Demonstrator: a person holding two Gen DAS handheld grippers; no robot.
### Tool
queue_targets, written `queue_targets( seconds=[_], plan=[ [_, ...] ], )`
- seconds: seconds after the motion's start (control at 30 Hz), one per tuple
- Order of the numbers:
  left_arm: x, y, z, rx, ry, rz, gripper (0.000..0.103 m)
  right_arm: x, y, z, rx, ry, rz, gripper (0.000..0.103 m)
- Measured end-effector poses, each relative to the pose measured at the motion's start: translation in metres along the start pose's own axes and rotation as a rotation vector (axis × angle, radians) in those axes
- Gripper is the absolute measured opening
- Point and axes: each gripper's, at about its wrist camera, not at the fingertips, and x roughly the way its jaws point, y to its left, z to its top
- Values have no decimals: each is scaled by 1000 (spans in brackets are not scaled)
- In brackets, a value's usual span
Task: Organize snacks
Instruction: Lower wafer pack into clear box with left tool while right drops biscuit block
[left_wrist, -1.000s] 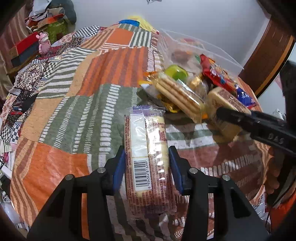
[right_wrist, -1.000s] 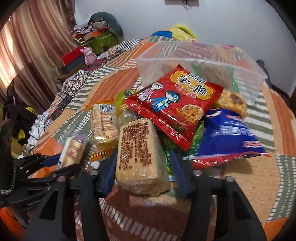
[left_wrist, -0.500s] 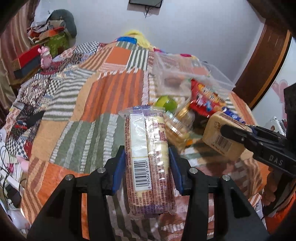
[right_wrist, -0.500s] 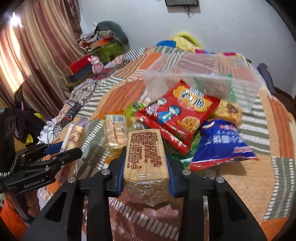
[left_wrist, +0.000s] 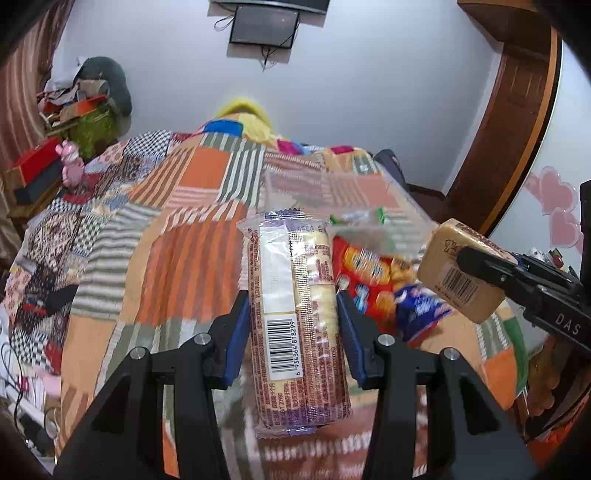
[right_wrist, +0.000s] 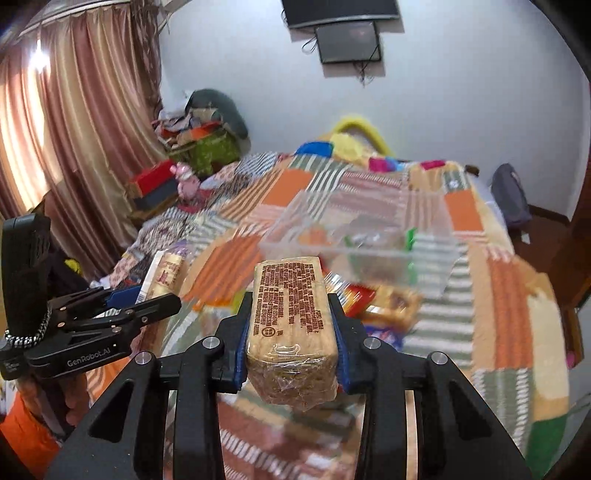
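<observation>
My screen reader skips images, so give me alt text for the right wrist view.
The right gripper is shut on a tan cracker brick, held above a patchwork quilt. Beyond it stands a clear plastic bin; at left, the left gripper holds a biscuit pack.

**Two wrist views angled down over one bed**

Each fisheye camera sits just behind its own gripper and looks forward and downward along the fingers. The left gripper (left_wrist: 291, 321) view faces the patchwork quilt (left_wrist: 192, 258) and far wall; the right gripper (right_wrist: 291, 332) view faces likewise, with curtains at its left. Both share the clear container (right_wrist: 369, 236), the snack pile and each other's gripper
</observation>
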Motion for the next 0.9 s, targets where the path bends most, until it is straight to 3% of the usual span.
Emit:
queue_targets(
  seconds=[0.53, 0.9],
  plan=[
    [57, -20, 88, 45, -70, -3, 46, 11, -66, 66, 64, -113, -109, 33],
    [127, -25, 123, 40, -15, -20, 46, 72, -93, 65, 49, -19, -179, 33]
  ],
)
